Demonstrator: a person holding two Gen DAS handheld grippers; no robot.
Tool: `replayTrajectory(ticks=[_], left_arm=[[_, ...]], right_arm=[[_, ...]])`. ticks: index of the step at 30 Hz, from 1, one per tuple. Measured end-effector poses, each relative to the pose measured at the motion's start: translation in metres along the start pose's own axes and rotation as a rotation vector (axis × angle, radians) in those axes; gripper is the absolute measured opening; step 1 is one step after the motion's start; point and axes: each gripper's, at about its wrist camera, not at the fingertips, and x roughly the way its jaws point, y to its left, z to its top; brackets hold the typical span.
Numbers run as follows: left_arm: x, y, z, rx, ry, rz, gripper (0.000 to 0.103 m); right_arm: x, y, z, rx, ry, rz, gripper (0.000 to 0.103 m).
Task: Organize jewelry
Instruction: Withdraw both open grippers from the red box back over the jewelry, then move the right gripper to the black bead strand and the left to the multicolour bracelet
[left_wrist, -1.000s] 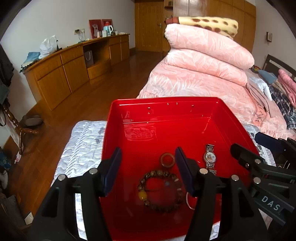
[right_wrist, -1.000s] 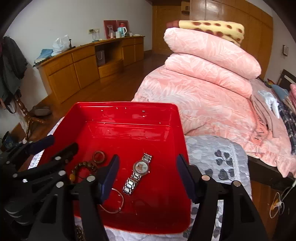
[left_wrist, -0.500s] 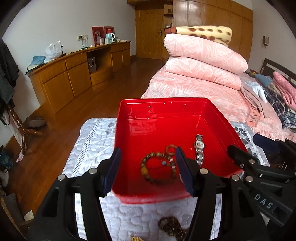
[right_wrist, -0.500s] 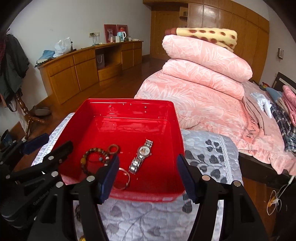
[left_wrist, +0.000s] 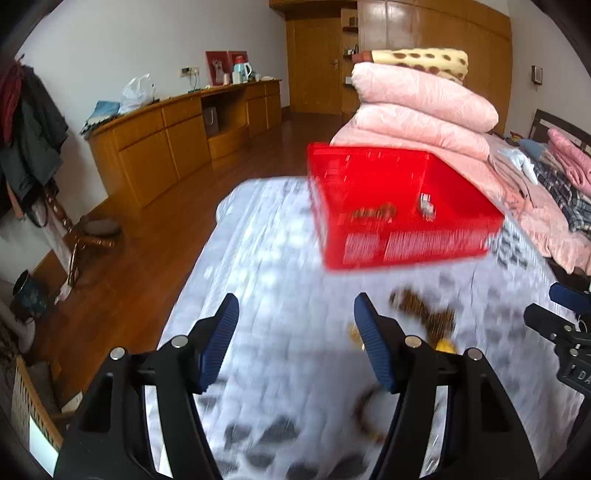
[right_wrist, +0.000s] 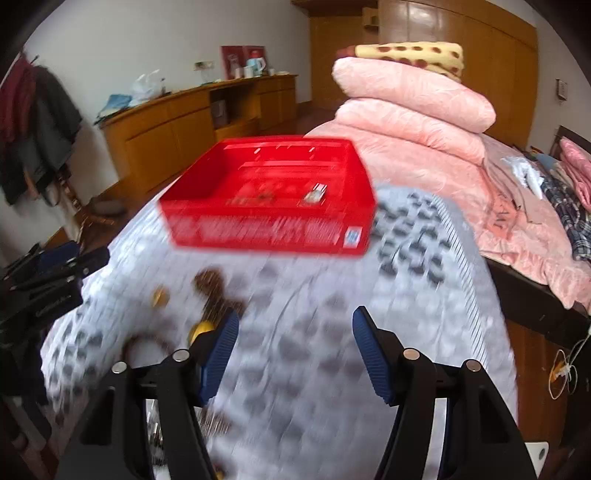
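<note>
Both wrist views are smeared by motion blur over the near surface; far objects are sharp. The red plastic bin (left_wrist: 402, 206) sits on the grey quilted pad (left_wrist: 280, 332) toward its far edge, next to the stack of pink folded quilts (left_wrist: 421, 110). Inside the bin, on its floor: a silver wristwatch (left_wrist: 426, 206) toward the right, and a brown beaded bracelet (left_wrist: 373, 213) just left of it, the two apart. Other jewelry lies loose on the pad in front of the bin, near the pad's middle: a dark brown bead string (right_wrist: 216, 291), a small yellow-orange bead or charm (right_wrist: 201, 328) just beside it, a small amber piece (right_wrist: 160, 295) to the left, and a thin brown bangle (right_wrist: 146, 343) nearer the near edge; blur prevents finer identification. Left gripper (left_wrist: 295, 343): fingers spread wide, nothing between the blue pads, positioned over bare pad left of the loose pieces. Right gripper (right_wrist: 293, 345): fingers likewise wide apart and empty, over the pad right of the loose pieces; its left pad overlaps the yellow bead in view, contact not determinable. Wooden cabinets (left_wrist: 177, 140) line the left wall.
</note>
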Motion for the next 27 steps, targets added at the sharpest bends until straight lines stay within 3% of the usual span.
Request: replayTrajectory(ticks=[6,10,19,21,23,27], left_arm=[[-0.007,0.016,-0.045,-0.02,0.065,-0.017,0.067],[-0.017,0.02,-0.062,-0.024,0.061,-0.003,0.074],[-0.026,0.012,-0.081,0.002,0.072,0.008,0.078],[-0.026,0.012,-0.083,0.0,0.074,0.01,0.079],[-0.025,0.013,-0.084,-0.005,0.08,0.012,0.079],[-0.026,0.012,-0.084,-0.005,0.077,0.004,0.08]], right_arm=[[-0.014,0.011,-0.038,-0.026,0.048,0.099,0.063],[-0.022,0.019,-0.058,-0.074,0.073,0.136,0.078],[-0.014,0.036,-0.077,-0.132,0.126,0.215,0.078],[-0.009,0.04,-0.079,-0.136,0.146,0.237,0.07],[-0.005,0.042,-0.081,-0.134,0.166,0.268,0.037],[-0.006,0.038,-0.081,-0.114,0.164,0.283,0.029]])
